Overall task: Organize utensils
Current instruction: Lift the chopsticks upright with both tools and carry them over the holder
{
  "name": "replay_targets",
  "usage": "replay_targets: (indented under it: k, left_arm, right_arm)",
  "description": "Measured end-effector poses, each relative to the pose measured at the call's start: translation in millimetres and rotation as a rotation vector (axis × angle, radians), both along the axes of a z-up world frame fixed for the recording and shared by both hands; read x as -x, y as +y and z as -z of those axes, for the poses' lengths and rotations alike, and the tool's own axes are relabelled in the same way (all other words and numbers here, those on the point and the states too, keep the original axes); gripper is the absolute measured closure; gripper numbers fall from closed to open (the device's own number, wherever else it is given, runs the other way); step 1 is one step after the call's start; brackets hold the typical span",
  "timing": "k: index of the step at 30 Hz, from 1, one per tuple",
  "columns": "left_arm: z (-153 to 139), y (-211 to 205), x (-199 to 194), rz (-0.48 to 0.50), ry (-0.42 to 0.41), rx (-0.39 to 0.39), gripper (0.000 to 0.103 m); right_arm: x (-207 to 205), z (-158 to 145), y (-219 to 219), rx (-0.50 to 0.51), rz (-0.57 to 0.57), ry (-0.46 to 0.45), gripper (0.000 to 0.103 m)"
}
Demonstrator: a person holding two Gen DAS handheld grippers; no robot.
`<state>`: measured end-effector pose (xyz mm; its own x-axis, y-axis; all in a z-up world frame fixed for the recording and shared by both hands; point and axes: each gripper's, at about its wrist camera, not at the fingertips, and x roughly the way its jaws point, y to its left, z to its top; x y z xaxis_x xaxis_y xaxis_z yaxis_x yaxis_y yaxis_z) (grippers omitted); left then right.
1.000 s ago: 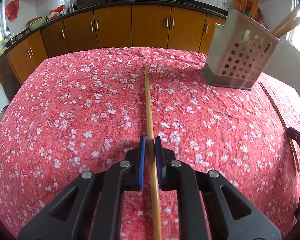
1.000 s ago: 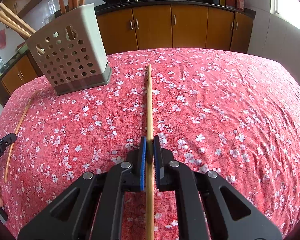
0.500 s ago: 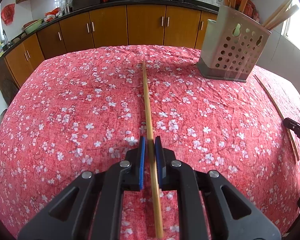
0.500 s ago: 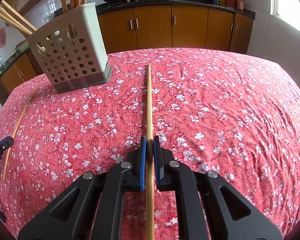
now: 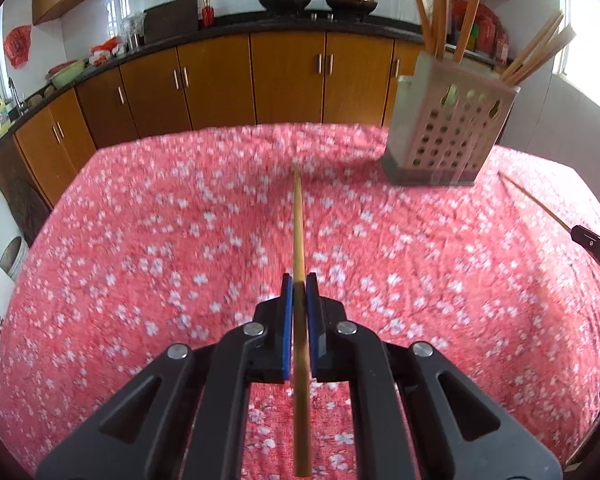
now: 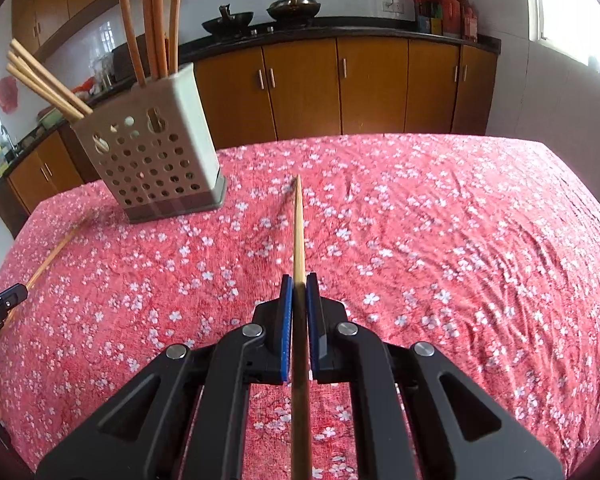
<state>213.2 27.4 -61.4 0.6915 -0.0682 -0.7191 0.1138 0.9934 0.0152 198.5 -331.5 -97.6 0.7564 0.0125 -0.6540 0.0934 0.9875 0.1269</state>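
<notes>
- Kitchen cabinets (image 6: 374, 84) and a dark counter with 2 woks run along the back wall; nearer me, a red floral cloth (image 6: 460, 240) covers the table.
- On my left feed, the left gripper (image 5: 299, 292) pinches a chopstick (image 5: 298, 220) between its blue pads (image 5: 286, 320); the stick runs straight ahead, its far tip over the cloth.
- On my right feed, the right gripper (image 6: 299, 292) is clamped the same way on its own chopstick (image 6: 298, 232), which points forward, its tip near the holder's base.
- Both sticks extend back past the pads toward the cameras.
- A perforated holder (image 6: 152, 160) stands upright on the cloth, left of centre in my right view and at upper right (image 5: 452, 128) in my left view.
- It already holds several chopsticks (image 6: 44, 80), some leaning outward, some nearly upright.
- At the right edge of my left feed I see part of the right gripper with its stick reaching toward the holder.
- My left view is blurred, so I cannot tell whether either stick's tip touches the cloth.
</notes>
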Motion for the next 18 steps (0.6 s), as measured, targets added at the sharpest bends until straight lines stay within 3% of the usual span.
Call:
replay_targets:
  k: [8, 13, 18]
  left_arm:
    - [-42.5, -3.3, 6.6, 0.001, -0.103, 0.032, 0.095]
    - [-76.3, -1.0, 4.7, 0.006, -0.169, 0.085, 0.095]
    - [-106.2, -3.5, 3.9, 0.018, -0.23, 0.086, 0.095]
  right_arm:
    - [11.3, -27.6, -9.0, 0.002, 0.011, -0.075, 0.095]
    - [17.9, -56.8, -16.1, -0.059, 0.027, -0.178, 0.095]
    - [19.5, -78.7, -15.0, -0.058, 0.027, -0.243, 0.095]
